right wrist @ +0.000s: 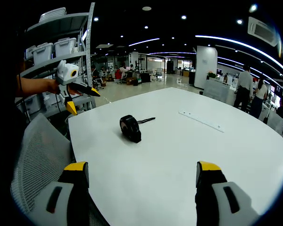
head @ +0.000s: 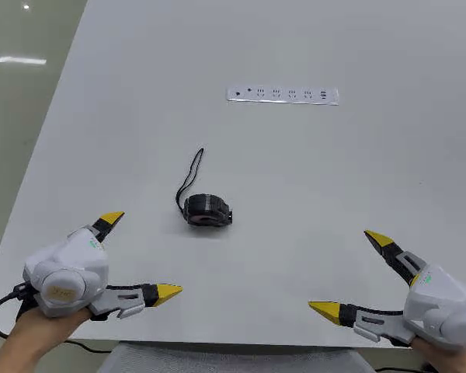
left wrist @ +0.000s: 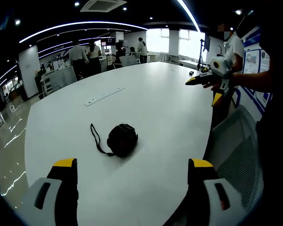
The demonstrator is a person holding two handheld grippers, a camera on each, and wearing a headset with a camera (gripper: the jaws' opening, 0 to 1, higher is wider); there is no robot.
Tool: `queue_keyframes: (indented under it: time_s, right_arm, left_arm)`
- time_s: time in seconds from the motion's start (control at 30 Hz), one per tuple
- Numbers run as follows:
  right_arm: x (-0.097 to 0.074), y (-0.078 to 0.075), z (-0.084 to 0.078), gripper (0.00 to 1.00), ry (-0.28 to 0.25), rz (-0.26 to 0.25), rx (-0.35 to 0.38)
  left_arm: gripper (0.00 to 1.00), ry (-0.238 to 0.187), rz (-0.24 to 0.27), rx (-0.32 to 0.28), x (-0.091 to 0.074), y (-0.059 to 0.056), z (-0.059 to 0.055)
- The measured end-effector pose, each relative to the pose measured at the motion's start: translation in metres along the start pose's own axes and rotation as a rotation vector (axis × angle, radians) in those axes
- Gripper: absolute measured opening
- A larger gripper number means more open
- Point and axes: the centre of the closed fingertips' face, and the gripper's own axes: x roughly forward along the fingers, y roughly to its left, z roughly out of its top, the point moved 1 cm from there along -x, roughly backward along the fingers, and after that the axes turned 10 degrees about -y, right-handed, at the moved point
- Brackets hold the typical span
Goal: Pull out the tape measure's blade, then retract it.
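A black tape measure [head: 207,210] with a thin black wrist strap [head: 189,174] lies on the white table [head: 295,171], its blade not drawn out. It also lies ahead in the left gripper view as the tape measure [left wrist: 122,139] and in the right gripper view as the tape measure [right wrist: 130,127]. My left gripper [head: 140,255] hovers open at the table's near left edge, apart from it. My right gripper [head: 351,273] hovers open at the near right edge. Nothing sits between either pair of yellow-tipped jaws.
A white power strip [head: 283,95] lies flat further back on the table. A grey mesh chair [right wrist: 35,155] stands at the near edge. Shelves with bins [right wrist: 56,47] and several people stand in the room beyond.
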Motion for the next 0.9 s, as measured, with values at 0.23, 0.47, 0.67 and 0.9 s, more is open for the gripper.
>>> queue_keyframes:
  time_s: [0.23,0.47,0.67,0.9]
  right_arm:
    - [0.005,-0.005,0.001,0.93,0.012,0.038,-0.029]
    - [0.011,-0.01,0.001,0.9,0.021,0.072,-0.063]
    - [0.017,-0.015,-0.001,0.88,0.038,0.11,-0.095]
    - [0.026,-0.022,-0.002,0.82,0.042,0.153,-0.141]
  left_arm:
    - [0.93,0.013,-0.027,0.037,0.006,0.006,0.003]
    - [0.9,0.033,-0.061,0.068,0.014,0.01,0.005]
    - [0.88,0.045,-0.094,0.104,0.022,0.014,0.007]
    - [0.82,0.053,-0.134,0.153,0.032,0.018,0.01]
